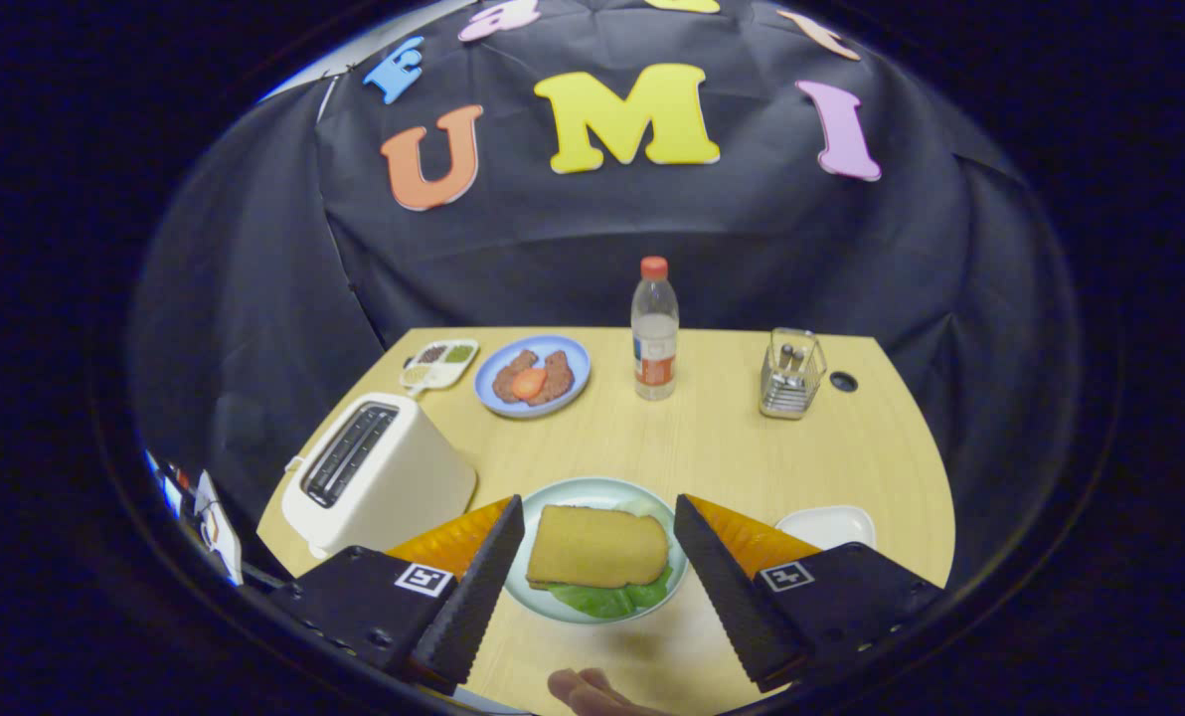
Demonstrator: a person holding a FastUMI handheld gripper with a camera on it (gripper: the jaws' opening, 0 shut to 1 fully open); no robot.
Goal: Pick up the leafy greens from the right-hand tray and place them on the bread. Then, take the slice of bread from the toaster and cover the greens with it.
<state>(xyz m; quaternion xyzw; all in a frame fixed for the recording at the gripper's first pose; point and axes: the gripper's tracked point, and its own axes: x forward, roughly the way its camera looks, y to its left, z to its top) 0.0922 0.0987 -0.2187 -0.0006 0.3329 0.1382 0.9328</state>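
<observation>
- Fingertips of a person's hand (590, 691) are seen nearest of all, at the table's near edge, in front of the pale green plate.
- Gripper (598, 552): its two fingers are spread wide apart, one to each side of the pale green plate, and nothing is held between them.
- Pale green plate (575, 491), taken here as the landmark, is set on the wooden table (712, 447) and lies between the open fingers.
- Slice of bread (597, 547) is laid flat on the pale green plate, on top of the greens.
- Leafy greens (607, 599) are found under that slice, their edge showing along its near side; a little more shows at its far corner.
- Small white tray (831, 525) is placed just right of the pale green plate, partly hidden by the right finger.
- White toaster (379, 475) stands left of the pale green plate, slots facing up; what is in the slots cannot be told.
- Blue plate (533, 376), beyond the pale green plate and to the left, carries brown pieces and a red slice.
- Divided dish (438, 363) with small portions is set left of the blue plate, well beyond the landmark.
- Clear bottle (654, 328) with a red cap stands upright straight beyond the pale green plate.
- Wire holder (791, 374) with utensils stands beyond the pale green plate, to the right.
</observation>
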